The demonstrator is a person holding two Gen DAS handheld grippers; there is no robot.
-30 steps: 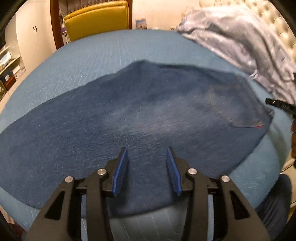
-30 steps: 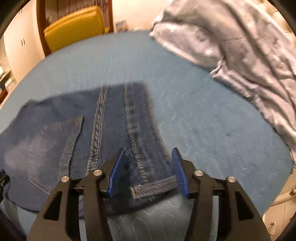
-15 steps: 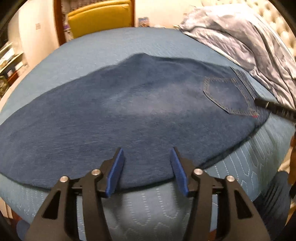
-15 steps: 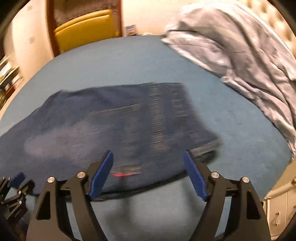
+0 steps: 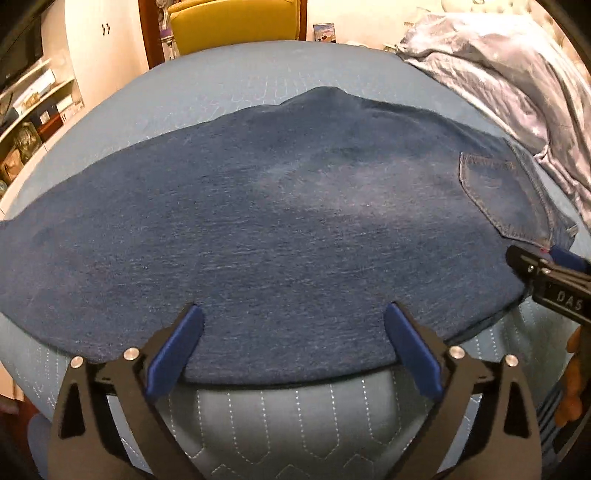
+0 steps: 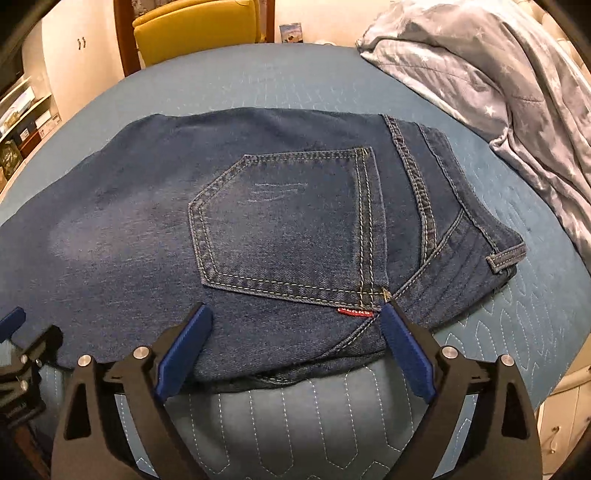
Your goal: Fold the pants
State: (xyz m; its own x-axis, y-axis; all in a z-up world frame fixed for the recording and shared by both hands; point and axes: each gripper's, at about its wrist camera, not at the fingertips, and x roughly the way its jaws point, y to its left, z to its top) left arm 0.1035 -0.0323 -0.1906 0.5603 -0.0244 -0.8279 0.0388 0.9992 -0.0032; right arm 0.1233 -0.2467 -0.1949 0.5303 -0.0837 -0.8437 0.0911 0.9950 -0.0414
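Observation:
Dark blue jeans (image 5: 280, 229) lie flat on a blue quilted bed (image 5: 229, 81), folded lengthwise, back pocket (image 6: 284, 221) up, waistband (image 6: 461, 221) to the right. My left gripper (image 5: 293, 332) is open and empty at the near edge of the leg part. My right gripper (image 6: 295, 332) is open and empty at the near edge below the pocket, by the red tag (image 6: 354, 312). The right gripper's tip also shows in the left wrist view (image 5: 546, 269), and the left gripper's tip in the right wrist view (image 6: 18, 350).
A grey star-print duvet (image 6: 498, 74) is heaped at the back right of the bed. A yellow chair (image 5: 236, 22) stands beyond the far edge. Shelves (image 5: 33, 107) line the left wall. A cream cabinet (image 6: 561, 413) stands at the right.
Both grippers have drawn back to the near edge of the jeans and opened wider. The waistband part the right gripper was over now lies flat.

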